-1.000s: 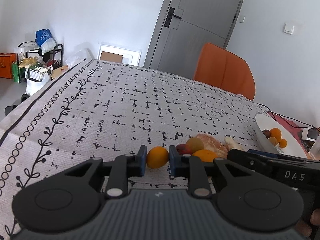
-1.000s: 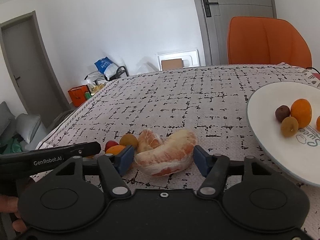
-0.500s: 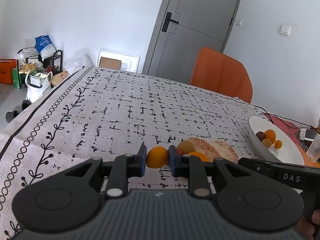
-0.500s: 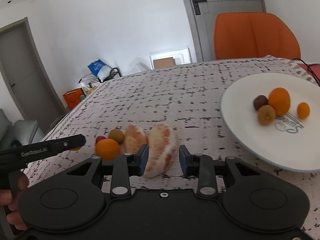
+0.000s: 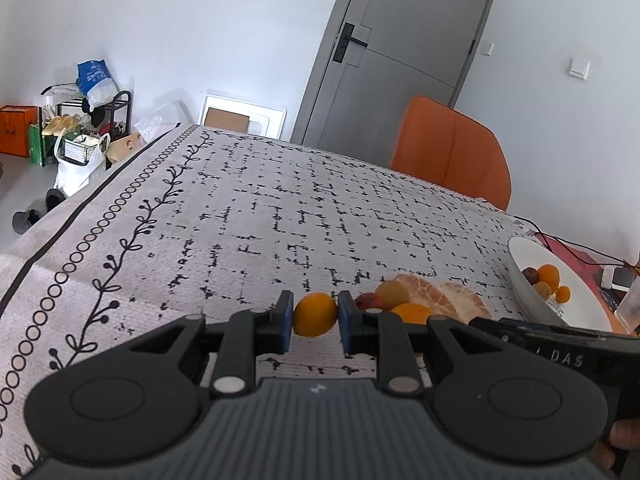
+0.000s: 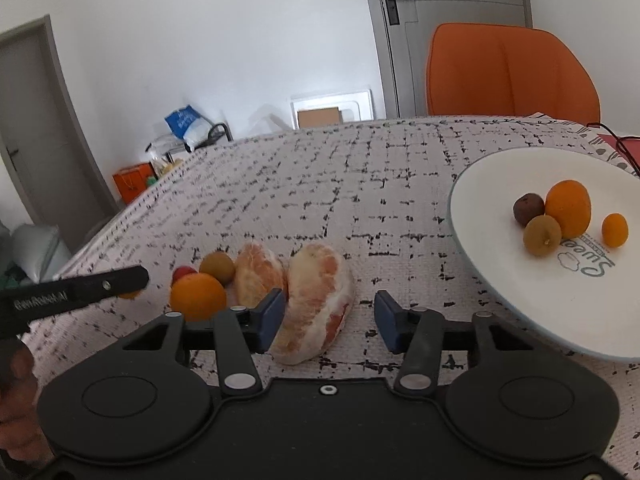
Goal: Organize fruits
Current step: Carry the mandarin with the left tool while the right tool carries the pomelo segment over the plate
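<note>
Left gripper [image 5: 314, 322] is clamping a small orange [image 5: 315, 314] just above the tablecloth [image 5: 248, 216]. Right gripper [image 6: 329, 320] is opening, jaws straddling a pomelo piece [image 6: 318, 300] lying on the cloth, right pad clear of it. Plate [image 6: 500, 280] is sitting to the right, holding four fruits.

White walls, grey door [image 5: 404, 56], orange chair [image 5: 452, 152], cluttered rack [image 5: 88, 120].

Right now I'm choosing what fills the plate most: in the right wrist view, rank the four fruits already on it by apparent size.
1. Large orange
2. Yellow-brown round fruit
3. Dark purple-brown fruit, nearly the same as the yellow-brown one and partly hidden behind it, so this order is unsure
4. Small orange
</note>
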A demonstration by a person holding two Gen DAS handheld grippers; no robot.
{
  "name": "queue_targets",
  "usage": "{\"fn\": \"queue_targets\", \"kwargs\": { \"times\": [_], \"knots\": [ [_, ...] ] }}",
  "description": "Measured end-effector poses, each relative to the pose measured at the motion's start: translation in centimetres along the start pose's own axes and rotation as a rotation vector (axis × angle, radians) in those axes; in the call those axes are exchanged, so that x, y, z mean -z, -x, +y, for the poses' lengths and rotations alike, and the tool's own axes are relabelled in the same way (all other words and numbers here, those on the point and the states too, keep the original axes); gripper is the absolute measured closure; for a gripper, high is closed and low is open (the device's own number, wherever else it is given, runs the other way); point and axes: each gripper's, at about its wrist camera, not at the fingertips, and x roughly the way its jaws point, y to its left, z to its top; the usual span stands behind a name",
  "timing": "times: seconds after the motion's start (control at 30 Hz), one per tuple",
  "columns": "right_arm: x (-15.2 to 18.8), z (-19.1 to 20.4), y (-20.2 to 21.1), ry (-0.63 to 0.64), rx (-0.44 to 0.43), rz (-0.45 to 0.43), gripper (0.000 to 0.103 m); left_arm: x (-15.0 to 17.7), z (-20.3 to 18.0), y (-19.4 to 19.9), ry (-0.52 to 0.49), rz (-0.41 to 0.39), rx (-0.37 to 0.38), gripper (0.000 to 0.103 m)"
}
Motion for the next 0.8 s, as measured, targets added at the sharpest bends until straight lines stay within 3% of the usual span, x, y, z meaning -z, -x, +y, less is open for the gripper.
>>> {"fn": "queue_targets", "kwargs": {
  "times": [0.5, 0.8],
  "knots": [
    [0.2, 3.0, -1.0, 0.157, 0.101, -0.002, 0.065, 0.0, 1.2, 0.5, 0.027, -0.008, 0.003, 0.081],
    [0.6, 1.3, 0.6, 0.089, 0.073, -0.015, 0.067, -0.2, -0.2, 0.7, 0.001, -0.005, 0.012, 0.081]
  ]
}}
